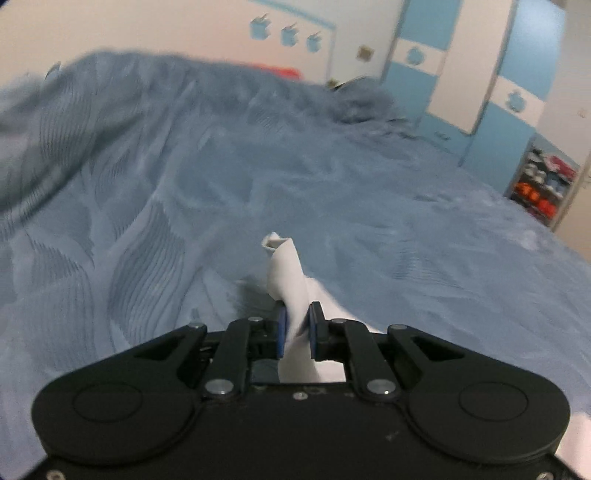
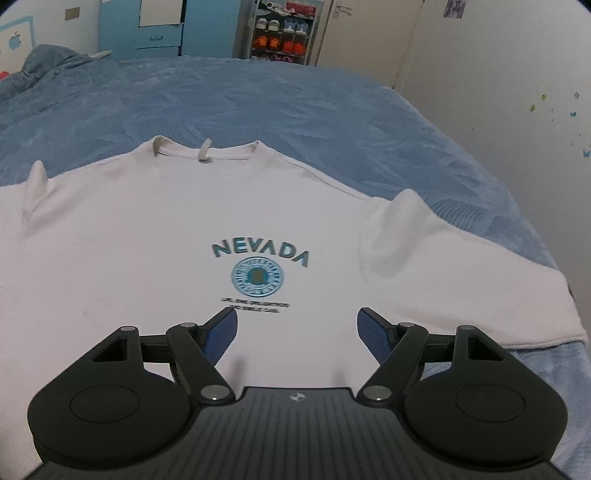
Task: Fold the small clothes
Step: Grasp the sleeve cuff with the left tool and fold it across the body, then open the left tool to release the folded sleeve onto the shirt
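White T-shirt [image 2: 147,258], "NEVADA" print, spread print-up on blue bed cover [image 2: 295,110]. Left tongs [image 1: 297,325] clamped on a twisted white fold. Right tongs [image 2: 297,332] spread wide above lower chest. Shoe shelf [image 2: 282,33] beyond bed.

Both wrist views look forward, low and close over the bed [image 1: 184,184]. They share the white shirt [image 2: 110,240], blue wardrobe [image 1: 480,74] and shoe shelf [image 2: 282,33].
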Tool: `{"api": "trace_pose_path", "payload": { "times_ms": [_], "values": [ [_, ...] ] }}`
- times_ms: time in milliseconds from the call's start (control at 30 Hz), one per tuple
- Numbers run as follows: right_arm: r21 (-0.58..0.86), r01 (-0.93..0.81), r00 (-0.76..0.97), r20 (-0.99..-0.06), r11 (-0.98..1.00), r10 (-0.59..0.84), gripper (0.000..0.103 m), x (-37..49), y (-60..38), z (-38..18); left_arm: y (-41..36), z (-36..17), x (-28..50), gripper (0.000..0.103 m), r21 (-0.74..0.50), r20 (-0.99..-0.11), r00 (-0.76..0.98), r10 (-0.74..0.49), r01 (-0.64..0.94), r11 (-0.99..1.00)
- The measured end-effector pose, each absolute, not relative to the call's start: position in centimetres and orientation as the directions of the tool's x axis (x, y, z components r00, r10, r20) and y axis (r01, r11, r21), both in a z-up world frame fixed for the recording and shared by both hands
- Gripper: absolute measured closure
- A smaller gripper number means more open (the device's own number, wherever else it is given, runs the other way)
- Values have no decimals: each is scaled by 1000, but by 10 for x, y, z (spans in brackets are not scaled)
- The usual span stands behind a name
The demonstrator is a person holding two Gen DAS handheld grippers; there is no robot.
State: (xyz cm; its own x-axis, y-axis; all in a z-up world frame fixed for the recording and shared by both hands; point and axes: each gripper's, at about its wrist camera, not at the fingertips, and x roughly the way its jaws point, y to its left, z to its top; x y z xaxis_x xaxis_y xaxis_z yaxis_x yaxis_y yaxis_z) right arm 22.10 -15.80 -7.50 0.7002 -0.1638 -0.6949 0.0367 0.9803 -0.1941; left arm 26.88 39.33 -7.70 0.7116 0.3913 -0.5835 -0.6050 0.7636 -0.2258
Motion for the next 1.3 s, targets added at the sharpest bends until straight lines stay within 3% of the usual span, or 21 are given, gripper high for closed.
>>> {"api": "trace_pose_path", "payload": {
  "times_ms": [167,267,400,533,800,900,933,1067,1300],
  "values": [
    [-105,45,696,-710,993,-106,17,232,-191,-66,324,-37,255,93,-215,-546,774,322,-501,838],
    [-148,67,693,-705,987,-152,16,242,-210,-58,278,-15,264,93,-211,-530,800,280,-444,871],
    [-205,86,695,-689,975,-206,15,253,-241,-63,197,13,278,93,-109,-514,825,233,-333,937],
    [-132,131,653,-734,983,-186,17,252,-273,-72,107,39,289,93,-54,-498,854,149,-202,978],
    [-70,199,657,-731,977,-186,17,230,-322,-76,-120,60,292,93,-197,-458,856,-240,166,966],
    [-41,242,640,-744,969,-191,17,225,-341,-80,-185,55,276,72,-198,-440,810,-387,333,922],
    [-38,250,639,-744,967,-194,17,223,-345,-80,-196,53,270,66,-185,-435,809,-396,350,918],
    [-25,266,646,-738,964,-198,17,217,-354,-77,-200,33,263,66,-91,-490,802,-341,342,935],
    [34,260,649,-747,965,-148,17,225,-351,-72,-100,-6,263,61,-29,-587,801,-120,127,991]
  ]
}}
